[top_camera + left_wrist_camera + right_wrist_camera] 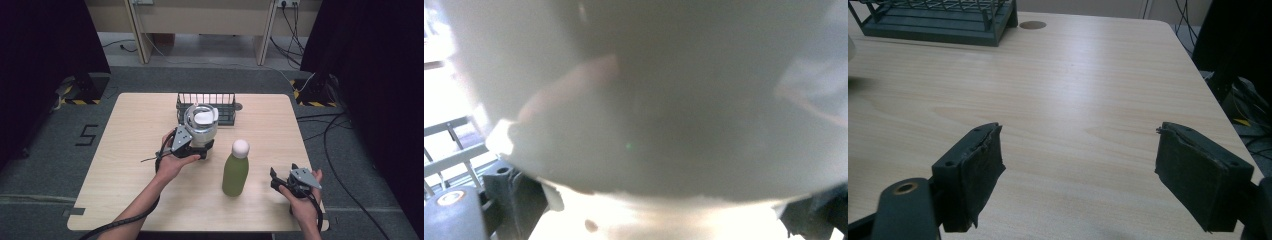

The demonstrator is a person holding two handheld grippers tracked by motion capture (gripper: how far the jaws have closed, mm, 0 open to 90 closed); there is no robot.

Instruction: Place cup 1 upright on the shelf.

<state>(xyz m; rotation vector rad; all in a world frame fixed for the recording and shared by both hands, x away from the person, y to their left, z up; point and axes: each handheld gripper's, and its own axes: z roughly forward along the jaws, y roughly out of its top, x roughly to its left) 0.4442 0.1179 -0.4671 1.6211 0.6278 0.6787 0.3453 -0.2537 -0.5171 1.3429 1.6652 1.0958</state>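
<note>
In the high view the left gripper [200,146] is sitting near the middle of the wooden table [130,150], with the person's left hand [172,162] wrapped around its body. A clear glass jar [201,125] is standing right in front of it, its base between the jaws, and something white is showing inside near the top. In the left gripper view the jar's wall [664,100] is pressing up close against the camera, blurred and pale, with the dark jaw tips showing at the lower left and lower right on either side of it. The jaws are closing on the jar's lower part, as far as the pictures tell.

Just beyond the jar, away from the left gripper, a dark wire basket [206,106] is standing at the far edge of the table; the jar is touching or nearly touching its front side, and I cannot tell which.

The right gripper [280,180] is resting near the table's right front corner, held in the person's right hand [305,197]. In the right gripper view its jaws are standing wide apart with nothing between them, only bare tabletop [1073,100] ahead. The basket [943,20] is lying far ahead and to the left of those jaws.

A green bottle [235,170] with a white round cap is standing upright between the two grippers, just beside the left gripper and a little apart from the right one.
</note>
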